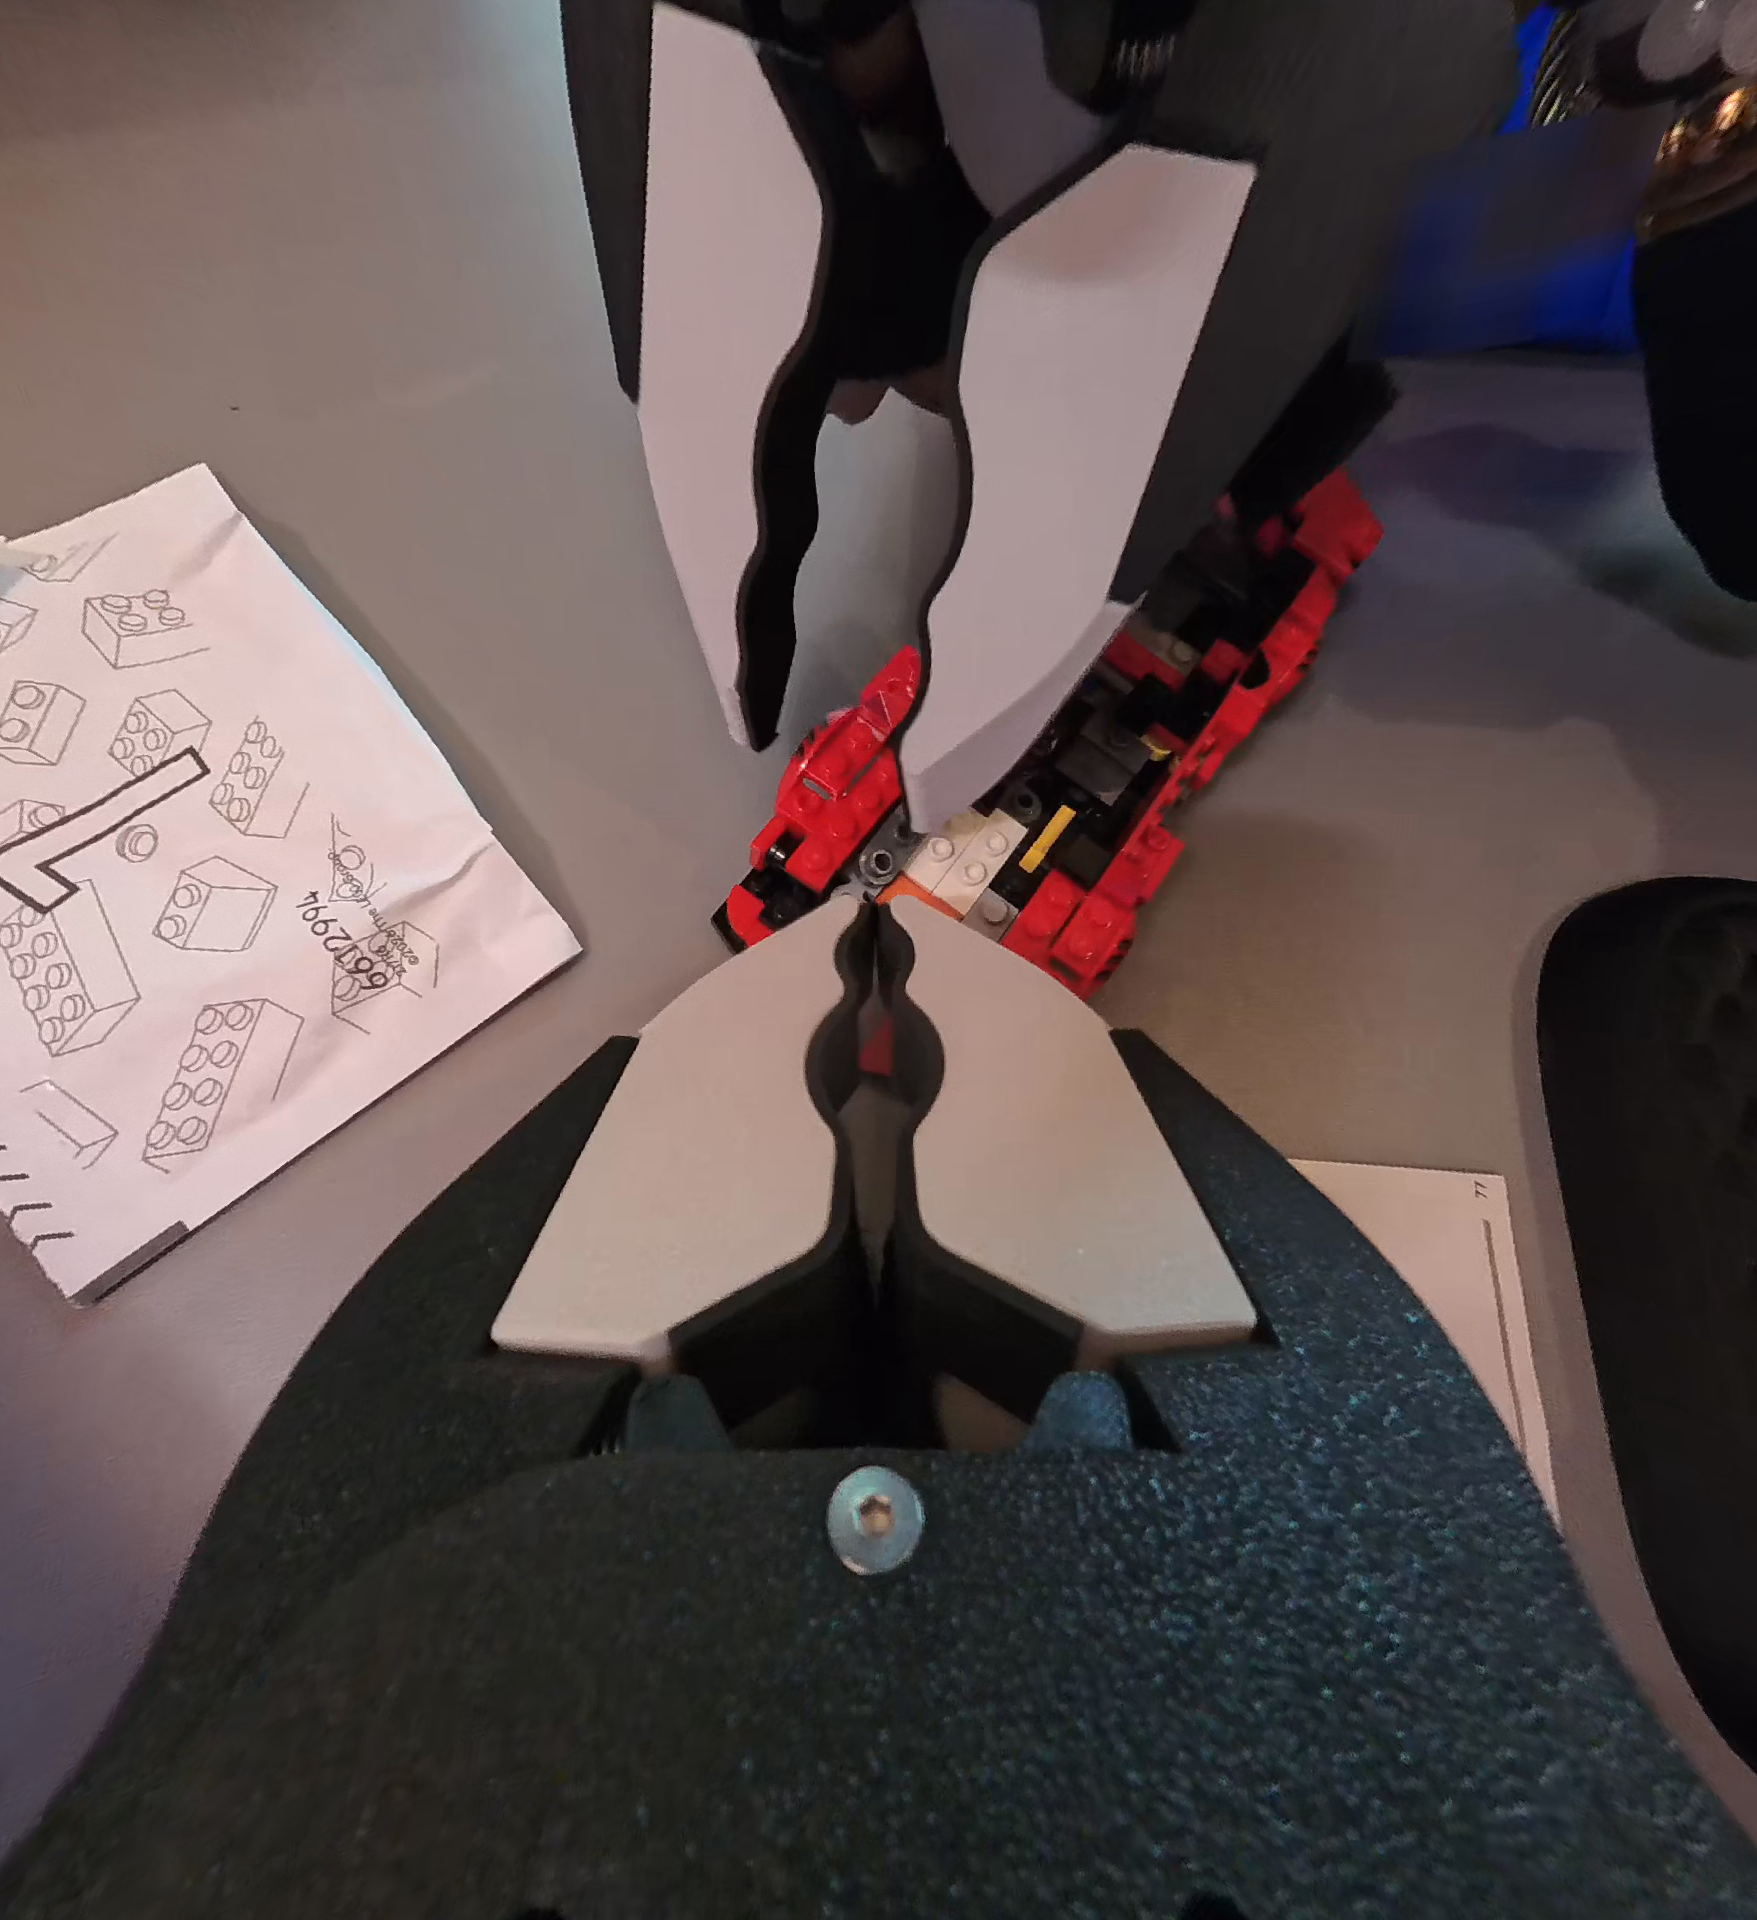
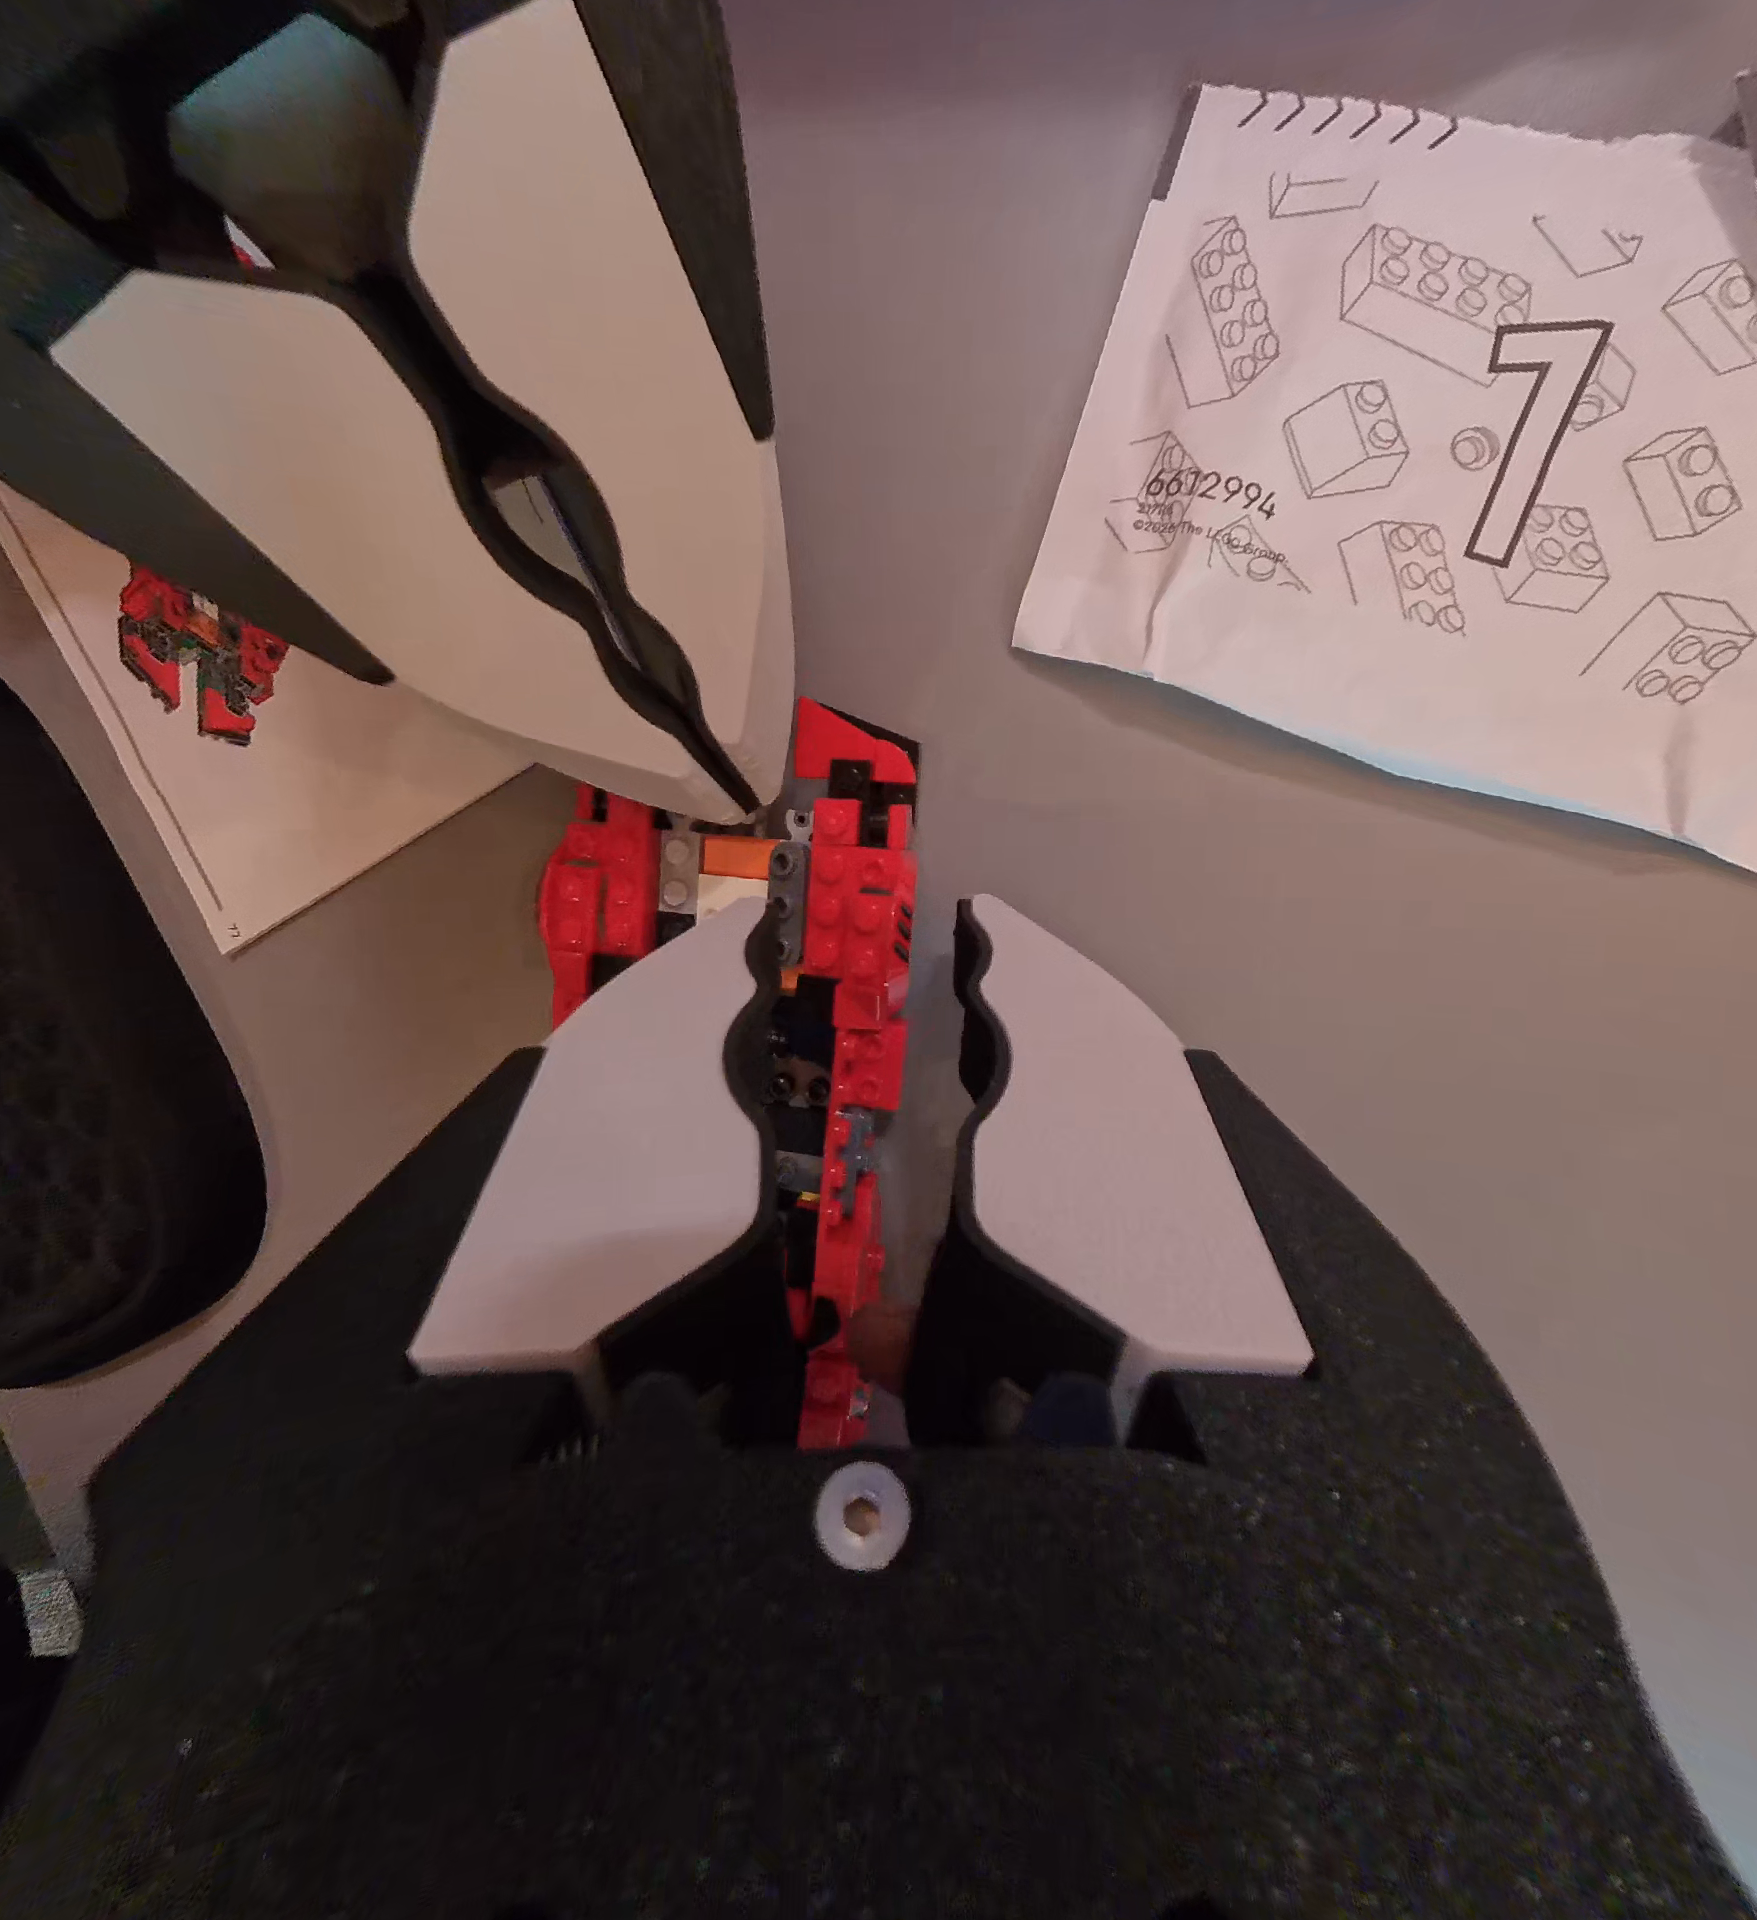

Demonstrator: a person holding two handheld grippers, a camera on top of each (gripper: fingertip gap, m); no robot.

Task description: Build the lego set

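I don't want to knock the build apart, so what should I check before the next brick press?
1. Lego car flat on the table: ok.
2. Right gripper bracing the car: not ok. It straddles one side wall, with the jaws open and a gap at the outer finger.
3. Left gripper at the car's front middle, jaws together: ok.
4. Brick held in the left gripper: cannot tell.
5. Instruction booklet readable: not ok, the left gripper hides much of it.
6. Paper bag away from the car: ok.
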